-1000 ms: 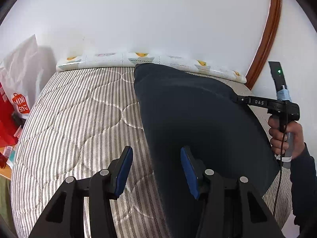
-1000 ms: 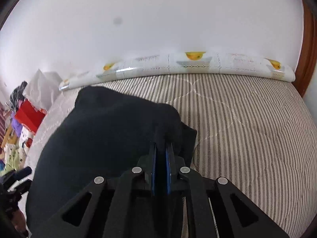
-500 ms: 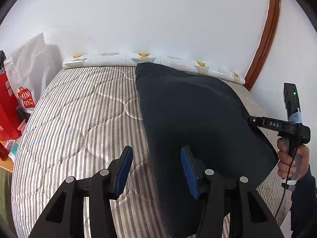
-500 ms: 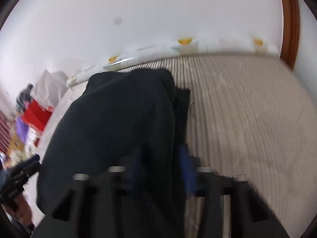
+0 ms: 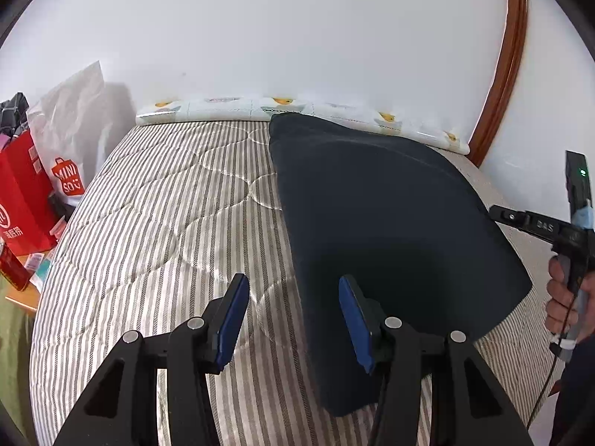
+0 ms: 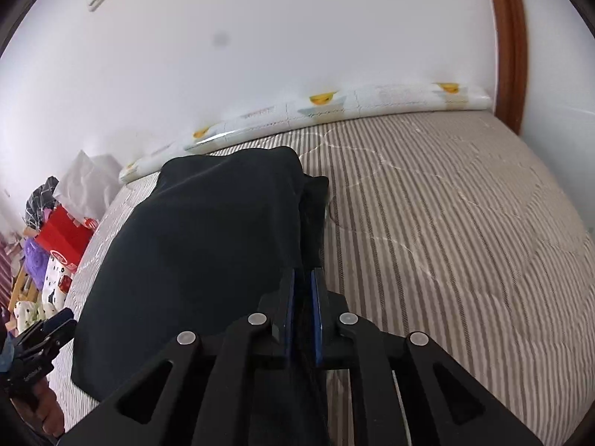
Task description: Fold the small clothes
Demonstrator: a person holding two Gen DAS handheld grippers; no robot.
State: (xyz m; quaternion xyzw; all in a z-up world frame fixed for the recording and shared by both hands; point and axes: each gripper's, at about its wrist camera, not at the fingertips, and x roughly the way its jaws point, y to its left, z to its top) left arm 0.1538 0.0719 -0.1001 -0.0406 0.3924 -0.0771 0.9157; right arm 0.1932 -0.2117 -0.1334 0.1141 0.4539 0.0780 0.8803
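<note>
A dark navy garment [image 5: 390, 223] lies spread on the striped quilted bed [image 5: 167, 223]. My left gripper [image 5: 293, 316] is open and empty, low over the garment's near left edge, its right finger above the cloth. My right gripper [image 6: 303, 290] is shut on the garment's [image 6: 208, 245] right edge, with cloth pinched between the blue pads. In the left wrist view the right gripper [image 5: 494, 212] meets the garment's right side. The left gripper [image 6: 41, 334] shows at the far left of the right wrist view.
A long patterned bolster [image 5: 297, 109] lies along the white wall at the bed's far edge. A red bag [image 5: 22, 200] and a white Miniso bag [image 5: 70, 148] stand left of the bed. A wooden door frame [image 5: 502, 74] is at the right.
My right gripper has pulled the garment's right edge down and outward, so the cloth lies flatter and wider on the bed. My left gripper stays open in about the same place.
</note>
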